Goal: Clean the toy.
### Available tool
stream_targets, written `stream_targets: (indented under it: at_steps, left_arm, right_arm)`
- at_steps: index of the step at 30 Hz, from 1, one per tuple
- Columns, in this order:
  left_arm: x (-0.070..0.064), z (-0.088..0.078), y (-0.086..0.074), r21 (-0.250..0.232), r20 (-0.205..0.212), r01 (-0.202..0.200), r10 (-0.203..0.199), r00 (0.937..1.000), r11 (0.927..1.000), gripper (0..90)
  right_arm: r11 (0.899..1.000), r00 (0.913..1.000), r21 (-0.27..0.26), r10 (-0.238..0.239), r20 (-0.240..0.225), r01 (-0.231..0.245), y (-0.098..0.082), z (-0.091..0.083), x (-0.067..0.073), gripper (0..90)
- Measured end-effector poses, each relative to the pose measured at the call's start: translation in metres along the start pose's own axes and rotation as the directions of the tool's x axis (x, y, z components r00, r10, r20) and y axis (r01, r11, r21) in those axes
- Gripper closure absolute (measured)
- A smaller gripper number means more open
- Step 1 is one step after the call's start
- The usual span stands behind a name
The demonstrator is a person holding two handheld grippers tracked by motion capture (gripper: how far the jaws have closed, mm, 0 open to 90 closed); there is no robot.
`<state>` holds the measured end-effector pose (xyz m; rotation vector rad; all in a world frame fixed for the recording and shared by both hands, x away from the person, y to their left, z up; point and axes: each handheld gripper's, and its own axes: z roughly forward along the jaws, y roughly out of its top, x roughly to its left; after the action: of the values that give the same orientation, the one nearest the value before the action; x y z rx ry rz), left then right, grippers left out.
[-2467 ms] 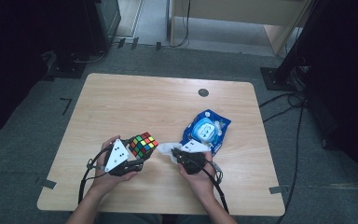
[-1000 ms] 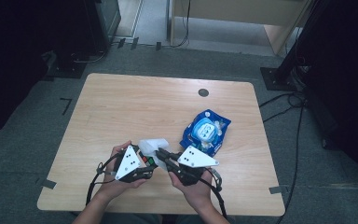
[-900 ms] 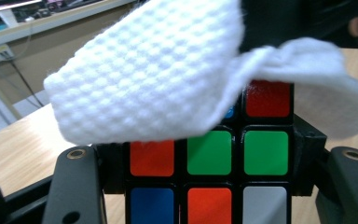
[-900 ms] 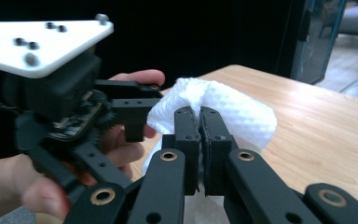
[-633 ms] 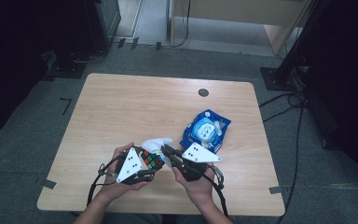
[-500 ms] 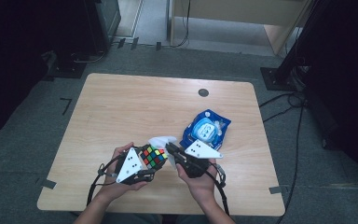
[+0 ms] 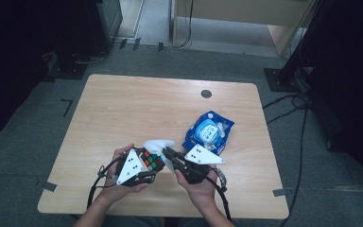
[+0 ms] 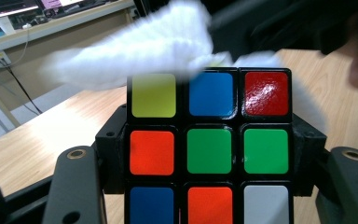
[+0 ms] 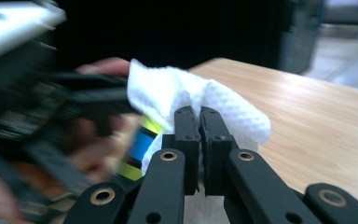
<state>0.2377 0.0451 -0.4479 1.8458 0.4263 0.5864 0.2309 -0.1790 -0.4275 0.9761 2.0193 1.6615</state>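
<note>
The left hand-held gripper (image 7: 147, 166) clamps the puzzle cube (image 8: 209, 149) between its jaws, above the near edge of the counter (image 7: 123, 104). The right hand-held gripper (image 9: 200, 121) is clenched on a white wipe (image 9: 168, 93), which lies against the cube's top edge. A blue wipe pack (image 7: 209, 133) rests just beyond.

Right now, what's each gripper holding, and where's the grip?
Left gripper clamps the puzzle cube by two opposite side faces. Right gripper is shut on a bunched fold of the white wipe, which lies against the cube's top.
</note>
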Motion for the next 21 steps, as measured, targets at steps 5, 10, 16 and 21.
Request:
stream_targets:
  at_steps: [5,10,16,21]
  left_arm:
    - [0.005,-0.005,0.004,-0.041,-0.007,0.019,-0.02,0.9998,0.999,34.0]
    - [0.012,-0.006,-0.001,-0.031,-0.033,0.035,-0.037,0.9988,0.9989,34.0]
    - [0.02,-0.009,-0.004,-0.029,-0.058,0.047,-0.048,0.9972,0.9985,34.0]
    - [0.022,-0.008,-0.007,-0.023,-0.07,0.051,-0.053,0.9961,0.9984,34.0]
  right_arm:
    - [0.992,0.9944,0.123,0.021,0.104,-0.034,-0.019,0.011,-0.025,88.1]
    - [0.975,0.9849,0.205,0.052,0.165,-0.086,-0.034,0.017,-0.044,87.8]
    - [0.955,0.9845,0.258,0.115,0.132,-0.146,-0.033,0.02,-0.052,61.0]
    - [0.971,0.9781,0.135,0.187,0.091,-0.199,-0.011,0.009,-0.038,42.5]
